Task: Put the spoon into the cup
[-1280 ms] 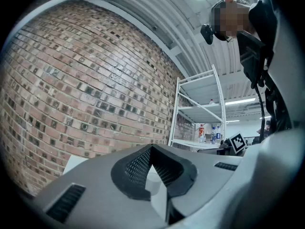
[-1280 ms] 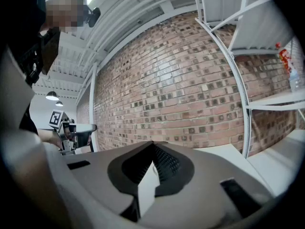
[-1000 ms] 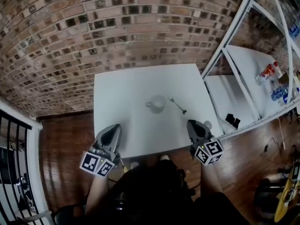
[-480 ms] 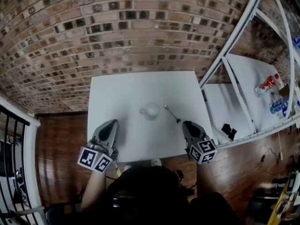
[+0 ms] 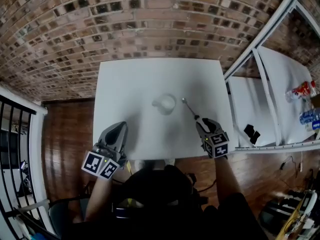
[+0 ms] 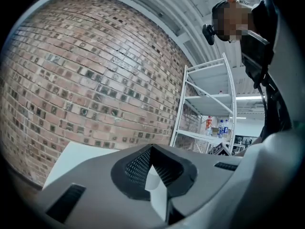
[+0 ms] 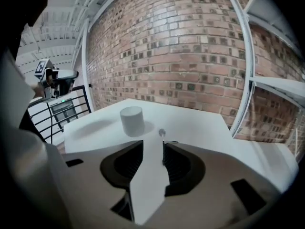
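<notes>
Right hand-held gripper point(image 7: 153, 147), jaws just opening, apart w/ spoon point(image 7: 161, 133) handle btw. them, unclamped: closing off-centre, we'd skid it into cup point(image 7: 132, 120).

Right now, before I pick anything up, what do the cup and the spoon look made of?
The cup: probably ceramic or plastic; opaque white, smooth, matte-looking. The spoon: likely metal; thin, grey, with a pale glint on its bowl.

1 cup point(image 5: 165, 104), 1 spoon point(image 5: 189, 107), 1 table point(image 5: 127, 84), perhaps 3 bottles point(image 5: 300, 90).
</notes>
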Demonstrator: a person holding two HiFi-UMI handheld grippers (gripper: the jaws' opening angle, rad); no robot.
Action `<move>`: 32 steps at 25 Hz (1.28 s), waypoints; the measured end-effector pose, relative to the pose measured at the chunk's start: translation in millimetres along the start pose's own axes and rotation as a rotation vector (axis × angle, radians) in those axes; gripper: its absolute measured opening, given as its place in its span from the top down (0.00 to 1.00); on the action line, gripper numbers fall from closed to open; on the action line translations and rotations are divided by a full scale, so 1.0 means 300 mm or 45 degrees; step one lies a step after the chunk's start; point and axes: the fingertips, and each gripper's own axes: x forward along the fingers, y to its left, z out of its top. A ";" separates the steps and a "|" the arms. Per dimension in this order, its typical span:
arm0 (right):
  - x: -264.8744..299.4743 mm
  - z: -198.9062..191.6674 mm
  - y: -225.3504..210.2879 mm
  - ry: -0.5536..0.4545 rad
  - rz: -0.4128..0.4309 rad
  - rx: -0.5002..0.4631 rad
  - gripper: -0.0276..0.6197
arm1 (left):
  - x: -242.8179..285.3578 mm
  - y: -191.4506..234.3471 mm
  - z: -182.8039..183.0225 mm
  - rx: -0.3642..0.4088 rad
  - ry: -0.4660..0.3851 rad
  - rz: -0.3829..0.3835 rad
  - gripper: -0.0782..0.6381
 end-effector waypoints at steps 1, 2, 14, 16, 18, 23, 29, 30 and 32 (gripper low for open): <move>0.028 -0.016 -0.013 0.036 -0.002 -0.009 0.75 | 0.004 0.005 -0.008 -0.003 0.009 0.008 0.88; 0.058 -0.039 -0.022 0.081 -0.001 -0.019 0.75 | 0.007 0.007 -0.018 -0.009 0.020 0.013 0.88; 0.253 -0.201 -0.113 0.428 0.009 -0.123 0.63 | -0.032 0.001 -0.086 -0.051 0.041 0.113 0.88; 0.269 -0.209 -0.120 0.463 0.022 -0.139 0.64 | -0.043 0.008 -0.087 -0.051 0.042 0.135 0.88; 0.279 -0.219 -0.122 0.487 0.039 -0.149 0.64 | -0.056 0.009 -0.087 -0.051 0.041 0.153 0.88; 0.286 -0.242 -0.120 0.533 0.088 -0.121 0.64 | -0.080 0.004 -0.098 -0.060 0.053 0.178 0.88; 0.288 -0.238 -0.148 0.516 0.104 -0.048 0.72 | -0.081 -0.010 -0.105 -0.066 0.059 0.169 0.88; 0.288 -0.238 -0.150 0.513 0.094 -0.048 0.74 | -0.079 -0.013 -0.104 -0.064 0.059 0.167 0.88; 0.287 -0.241 -0.147 0.511 0.074 -0.071 0.75 | -0.077 -0.018 -0.102 -0.062 0.059 0.164 0.88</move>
